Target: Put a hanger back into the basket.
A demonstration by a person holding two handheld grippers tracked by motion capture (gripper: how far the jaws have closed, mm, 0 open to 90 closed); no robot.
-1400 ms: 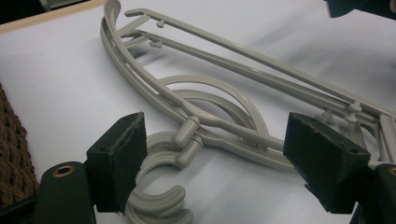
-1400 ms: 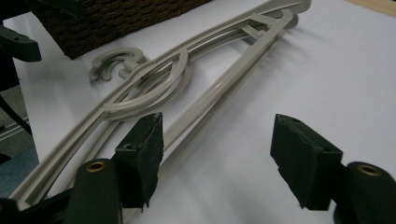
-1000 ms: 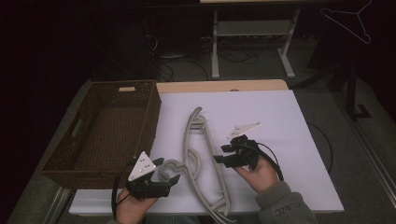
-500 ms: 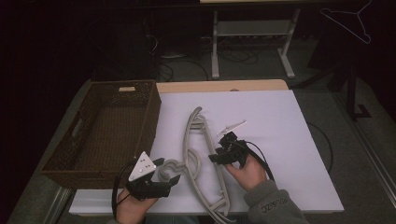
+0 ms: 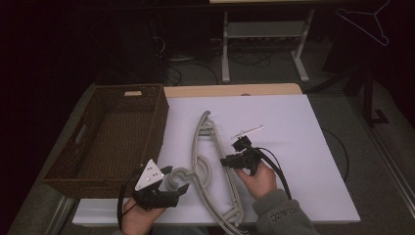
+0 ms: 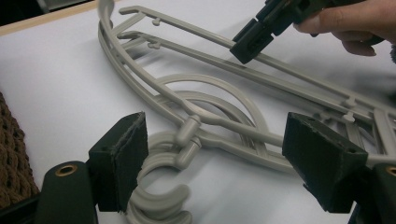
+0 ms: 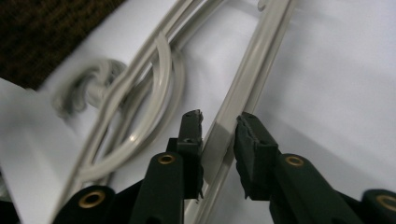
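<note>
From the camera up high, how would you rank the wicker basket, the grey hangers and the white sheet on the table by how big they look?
Largest to smallest in the high view:
1. white sheet
2. wicker basket, which looks clearly smaller than the sheet
3. grey hangers, long but thin. They lie nearer the camera than the basket's far end, so that gap is a little unsure.

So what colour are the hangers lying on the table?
The hangers are pale grey plastic, clearest in the left gripper view.
</note>
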